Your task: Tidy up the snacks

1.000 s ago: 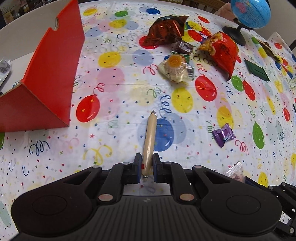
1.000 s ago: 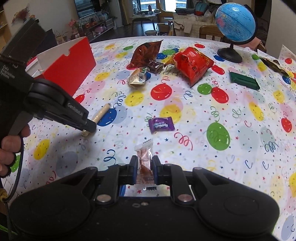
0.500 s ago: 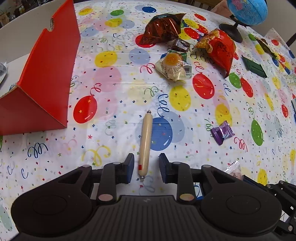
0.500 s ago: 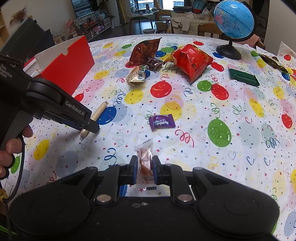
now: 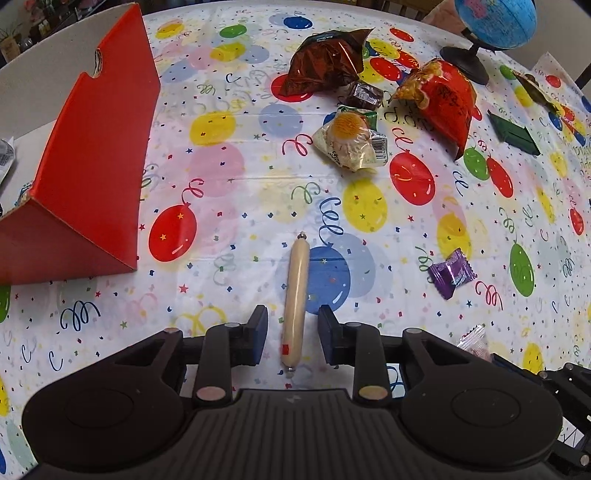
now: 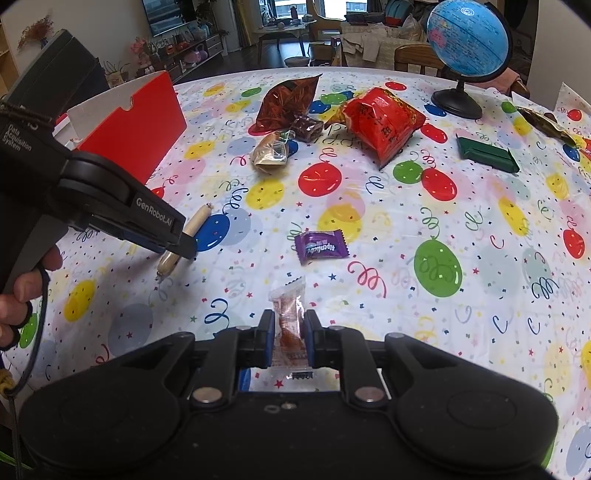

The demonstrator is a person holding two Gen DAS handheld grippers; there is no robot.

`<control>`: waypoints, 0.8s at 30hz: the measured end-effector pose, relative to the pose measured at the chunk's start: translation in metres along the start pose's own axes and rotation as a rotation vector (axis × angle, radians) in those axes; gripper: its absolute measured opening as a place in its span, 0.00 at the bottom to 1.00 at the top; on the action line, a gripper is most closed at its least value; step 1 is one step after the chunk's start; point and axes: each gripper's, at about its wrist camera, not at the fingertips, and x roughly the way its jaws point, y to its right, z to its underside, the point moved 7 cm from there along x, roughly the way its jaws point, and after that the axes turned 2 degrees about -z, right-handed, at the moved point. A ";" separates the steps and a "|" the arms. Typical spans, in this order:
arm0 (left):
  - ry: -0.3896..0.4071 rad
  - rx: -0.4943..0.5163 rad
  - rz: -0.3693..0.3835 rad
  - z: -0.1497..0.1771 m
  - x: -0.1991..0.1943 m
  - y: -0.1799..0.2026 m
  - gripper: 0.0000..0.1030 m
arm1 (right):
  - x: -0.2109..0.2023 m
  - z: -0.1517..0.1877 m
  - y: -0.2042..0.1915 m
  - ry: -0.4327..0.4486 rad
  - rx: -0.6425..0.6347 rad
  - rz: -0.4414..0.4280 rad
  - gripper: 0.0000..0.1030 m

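Left gripper (image 5: 289, 334) stood with jaws apart, no longer clamped on the sausage (image 5: 294, 303) as a second before. Lay now free on the tablecloth (image 5: 258, 177), between the pads but touching neither, its near end just under the gripper. Looked like a release, so probably set down here on purpose, beside the red box (image 5: 85, 177) and not in it. Right gripper (image 6: 289, 332) stayed clamped together on a small clear sachet (image 6: 290, 317), as before. Farther out, unmoved: purple candy (image 6: 321, 246), bun pack (image 5: 351, 142), brown bag (image 5: 325, 61), red bag (image 5: 443, 99), green pack (image 5: 511, 133), globe (image 6: 467, 35). Most snacks not yet sorted; task judged at an early stage.
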 end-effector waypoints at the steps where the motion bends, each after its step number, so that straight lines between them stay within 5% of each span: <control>1: -0.003 0.004 0.005 0.000 0.000 0.001 0.28 | 0.000 0.000 0.000 0.000 0.000 0.000 0.15; 9: -0.004 0.033 0.001 0.000 0.001 0.006 0.29 | 0.000 -0.002 -0.002 0.003 -0.006 -0.001 0.15; 13: -0.020 -0.028 0.036 -0.002 0.001 -0.002 0.43 | -0.001 -0.001 -0.001 0.004 0.000 0.000 0.15; 24: -0.025 -0.044 0.062 -0.002 0.002 0.000 0.58 | -0.002 0.000 0.003 0.006 0.010 0.002 0.15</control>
